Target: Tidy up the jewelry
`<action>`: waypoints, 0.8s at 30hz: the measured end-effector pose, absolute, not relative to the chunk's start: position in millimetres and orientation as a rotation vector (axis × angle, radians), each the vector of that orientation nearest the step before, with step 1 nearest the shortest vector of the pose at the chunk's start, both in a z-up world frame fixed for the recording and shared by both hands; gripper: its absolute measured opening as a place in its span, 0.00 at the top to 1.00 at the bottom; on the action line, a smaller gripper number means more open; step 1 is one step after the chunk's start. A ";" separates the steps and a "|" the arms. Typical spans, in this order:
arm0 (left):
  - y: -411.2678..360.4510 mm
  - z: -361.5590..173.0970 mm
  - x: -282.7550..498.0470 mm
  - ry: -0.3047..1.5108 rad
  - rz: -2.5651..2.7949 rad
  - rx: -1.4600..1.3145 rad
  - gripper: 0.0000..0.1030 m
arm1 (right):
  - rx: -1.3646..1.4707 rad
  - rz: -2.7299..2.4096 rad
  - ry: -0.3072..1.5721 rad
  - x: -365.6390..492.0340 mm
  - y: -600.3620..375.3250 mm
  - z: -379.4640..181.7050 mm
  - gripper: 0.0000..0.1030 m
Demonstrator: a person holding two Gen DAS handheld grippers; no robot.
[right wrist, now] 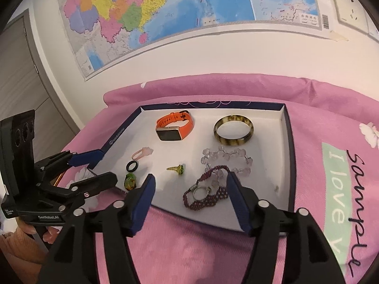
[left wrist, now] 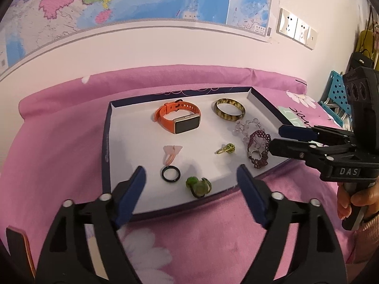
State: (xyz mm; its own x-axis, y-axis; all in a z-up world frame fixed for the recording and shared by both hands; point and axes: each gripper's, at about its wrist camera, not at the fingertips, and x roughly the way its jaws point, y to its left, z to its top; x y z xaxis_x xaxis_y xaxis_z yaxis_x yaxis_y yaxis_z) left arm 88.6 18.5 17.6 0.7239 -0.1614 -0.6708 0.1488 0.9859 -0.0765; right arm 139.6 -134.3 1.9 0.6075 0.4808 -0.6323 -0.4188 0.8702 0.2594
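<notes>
A shallow white tray (left wrist: pixel 132 127) (right wrist: pixel 267 189) with a dark blue rim lies on pink bedding. In it are an orange smartwatch (left wrist: pixel 180 118) (right wrist: pixel 174 129), a tortoiseshell bangle (left wrist: pixel 229 108) (right wrist: pixel 233 130), a clear bead bracelet (left wrist: pixel 248 126) (right wrist: pixel 227 158), a maroon beaded bracelet (left wrist: pixel 258 149) (right wrist: pixel 208 194), a green-gold ring (left wrist: pixel 226 148) (right wrist: pixel 176 168), a pink ring (left wrist: pixel 171 152) (right wrist: pixel 142 152), a black ring (left wrist: pixel 171 174) (right wrist: pixel 132 165) and a green ring (left wrist: pixel 197 185) (right wrist: pixel 130 181). My left gripper (left wrist: pixel 190 198) (right wrist: pixel 94 168) is open over the tray's near edge. My right gripper (right wrist: pixel 189 201) (left wrist: pixel 277 139) is open, above the maroon bracelet.
The pink bedding (left wrist: pixel 59 142) has white flowers and a green printed patch (right wrist: pixel 338 189). A map hangs on the white wall (left wrist: pixel 142 47) behind. A blue perforated basket (left wrist: pixel 336 94) and bags stand at the right. Wall sockets (left wrist: pixel 296 26) are above.
</notes>
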 end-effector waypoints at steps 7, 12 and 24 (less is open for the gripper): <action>14.9 20.9 71.7 0.724 -0.136 -0.006 0.06 | 0.077 0.499 0.740 119.8 -138.2 1.8 0.16; 14.9 20.1 65.2 0.731 -0.113 -0.011 0.06 | 0.070 0.480 0.737 111.7 -139.1 -0.8 0.10; 21.6 13.9 50.0 0.761 -0.059 -0.067 0.06 | 0.042 0.437 0.737 90.7 -137.5 -5.9 0.07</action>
State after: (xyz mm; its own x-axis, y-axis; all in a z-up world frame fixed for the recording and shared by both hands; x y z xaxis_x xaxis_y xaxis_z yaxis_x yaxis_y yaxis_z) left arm 50.0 21.6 14.0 0.7230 -0.0775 -0.6865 0.0286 0.9962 -0.0822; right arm 90.7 -137.5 -5.9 0.6545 0.3999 -0.6416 -0.3710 0.9093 0.1883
